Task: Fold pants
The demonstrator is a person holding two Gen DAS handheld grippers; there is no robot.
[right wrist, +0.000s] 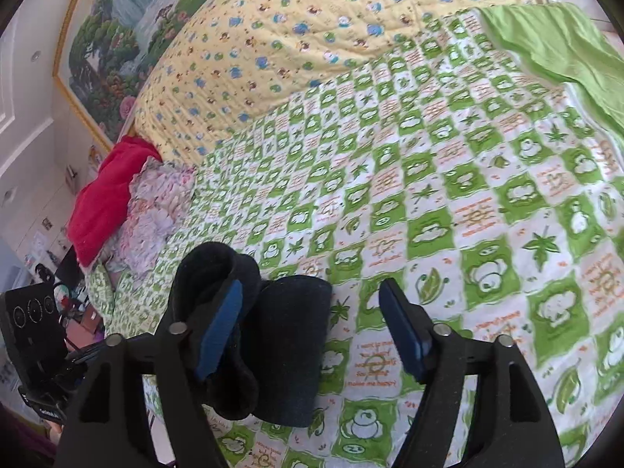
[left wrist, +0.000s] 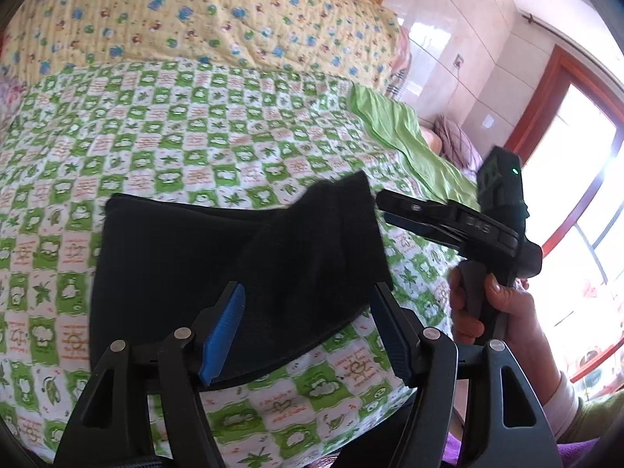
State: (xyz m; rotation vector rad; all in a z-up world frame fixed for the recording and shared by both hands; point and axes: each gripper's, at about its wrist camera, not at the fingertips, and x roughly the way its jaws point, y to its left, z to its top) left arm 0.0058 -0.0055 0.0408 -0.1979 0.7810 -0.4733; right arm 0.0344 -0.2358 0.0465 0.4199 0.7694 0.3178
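The black pants (left wrist: 234,273) lie folded on the green-and-white checked bed cover (left wrist: 195,136), with one flap raised and blurred on the right side. My left gripper (left wrist: 308,331) is open, its blue pads just above the pants' near edge. My right gripper (left wrist: 380,206) shows in the left wrist view, right beside the raised flap; its jaws look nearly closed from this side. In the right wrist view the right gripper (right wrist: 312,331) is open, and the pants (right wrist: 273,343) sit bundled by its left finger, not clamped.
A yellow flowered quilt (left wrist: 195,11) lies at the back of the bed. A green sheet (right wrist: 553,43) covers the far corner. Red and floral cloths (right wrist: 109,195) are piled at the bed's left edge. A window (left wrist: 577,195) is at the right.
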